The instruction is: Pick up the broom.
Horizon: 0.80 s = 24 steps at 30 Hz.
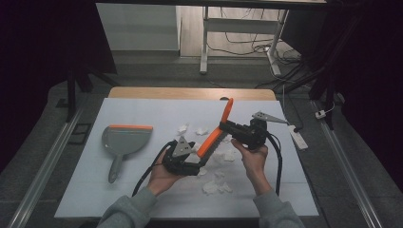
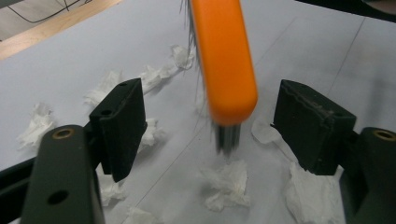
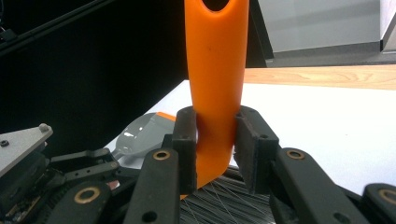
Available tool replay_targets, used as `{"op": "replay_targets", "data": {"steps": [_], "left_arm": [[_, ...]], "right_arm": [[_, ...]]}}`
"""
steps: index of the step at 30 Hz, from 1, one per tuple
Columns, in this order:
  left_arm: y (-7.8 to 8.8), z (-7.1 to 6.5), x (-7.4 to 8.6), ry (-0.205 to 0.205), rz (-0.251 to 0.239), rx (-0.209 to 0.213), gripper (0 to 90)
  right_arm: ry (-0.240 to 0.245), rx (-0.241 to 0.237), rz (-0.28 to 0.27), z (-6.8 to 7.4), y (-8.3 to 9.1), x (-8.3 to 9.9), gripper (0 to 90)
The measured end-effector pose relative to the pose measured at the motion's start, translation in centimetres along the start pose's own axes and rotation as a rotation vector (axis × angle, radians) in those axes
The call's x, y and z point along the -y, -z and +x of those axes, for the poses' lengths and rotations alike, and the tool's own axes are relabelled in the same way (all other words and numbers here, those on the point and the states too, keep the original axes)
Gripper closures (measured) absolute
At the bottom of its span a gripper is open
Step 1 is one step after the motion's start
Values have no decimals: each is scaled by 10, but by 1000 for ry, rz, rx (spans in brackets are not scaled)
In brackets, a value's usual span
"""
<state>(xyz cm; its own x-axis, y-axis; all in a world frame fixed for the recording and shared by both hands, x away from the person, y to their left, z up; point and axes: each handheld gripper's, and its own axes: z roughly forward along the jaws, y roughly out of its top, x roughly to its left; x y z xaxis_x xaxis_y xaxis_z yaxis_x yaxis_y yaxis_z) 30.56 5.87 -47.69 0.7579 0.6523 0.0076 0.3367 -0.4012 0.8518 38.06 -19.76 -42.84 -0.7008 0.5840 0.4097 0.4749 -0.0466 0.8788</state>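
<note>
Now right gripper [image 3: 215, 154] clamping orange brush [image 3: 215, 84], left gripper [image 2: 210, 126] jaws apart

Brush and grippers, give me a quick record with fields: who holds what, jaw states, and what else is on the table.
brush: orange brush, handle tilted up, bristles down toward the table
right gripper: right gripper, jaws shut on the brush handle
left gripper: left gripper, jaws open, brush head between them, not touching either
debris: white paper scraps scattered on the white table cover
dustpan: grey dustpan with an orange edge, lying flat to the left, untouched
</note>
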Motion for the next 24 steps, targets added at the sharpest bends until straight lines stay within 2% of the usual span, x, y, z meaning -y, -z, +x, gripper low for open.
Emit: {"op": "replay_targets", "data": {"steps": [1,5,8,12,15,22,24], "left_arm": [[-1,0,0,6,-1,-3,292],[-5,1,1,14,-8,-28,355],[-6,1,2,12,-12,-40,438],[-11,4,3,23,-3,-33,608],[-11,5,3,18,3,-56,748],[-7,12,3,24,14,-59,785],[-4,14,3,20,14,-49,791]], "right_arm": [[-16,-9,-8,2,-3,2,701],[-28,-18,-23,8,-7,5,701],[-39,-26,-27,10,-9,6,701],[-58,-42,-30,11,-11,8,701],[-54,-41,-23,13,-13,10,700],[-63,-43,-10,14,-14,10,698],[-40,-39,-2,15,-14,9,696]]}}
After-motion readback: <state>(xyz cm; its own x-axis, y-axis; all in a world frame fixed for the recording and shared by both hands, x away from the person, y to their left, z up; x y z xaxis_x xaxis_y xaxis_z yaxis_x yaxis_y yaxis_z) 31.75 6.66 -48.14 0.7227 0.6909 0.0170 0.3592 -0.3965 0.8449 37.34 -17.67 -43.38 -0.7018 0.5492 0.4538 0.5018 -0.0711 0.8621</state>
